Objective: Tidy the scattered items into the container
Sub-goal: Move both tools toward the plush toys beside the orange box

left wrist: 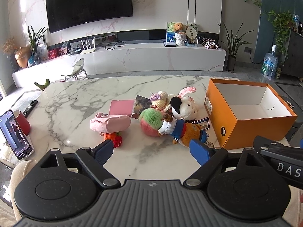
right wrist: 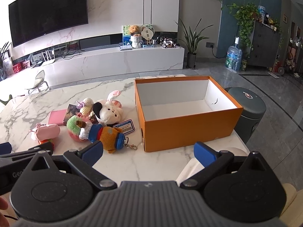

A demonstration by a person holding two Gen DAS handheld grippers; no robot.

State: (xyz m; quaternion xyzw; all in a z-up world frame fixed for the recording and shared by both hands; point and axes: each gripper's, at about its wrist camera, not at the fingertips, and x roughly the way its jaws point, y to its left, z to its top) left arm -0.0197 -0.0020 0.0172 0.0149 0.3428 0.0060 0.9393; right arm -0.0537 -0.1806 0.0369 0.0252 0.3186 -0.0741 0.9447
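Both views are bright with daylight that enters from the left, washing out the low white TV bench (left wrist: 132, 56) at its left end. The glossy marble tabletop (left wrist: 75, 98) carries soft glare and small specular spots near the pink pouch (left wrist: 109, 123). The orange box (right wrist: 187, 124) casts a short, soft shadow on the tabletop at its base. Fisheye distortion bows the television (left wrist: 89, 3) and the walls, and the corners go black. Focus is sharp throughout, without motion blur.

Toys (left wrist: 166, 117) lie on table (left wrist: 75, 98), left of box (left wrist: 246, 113).
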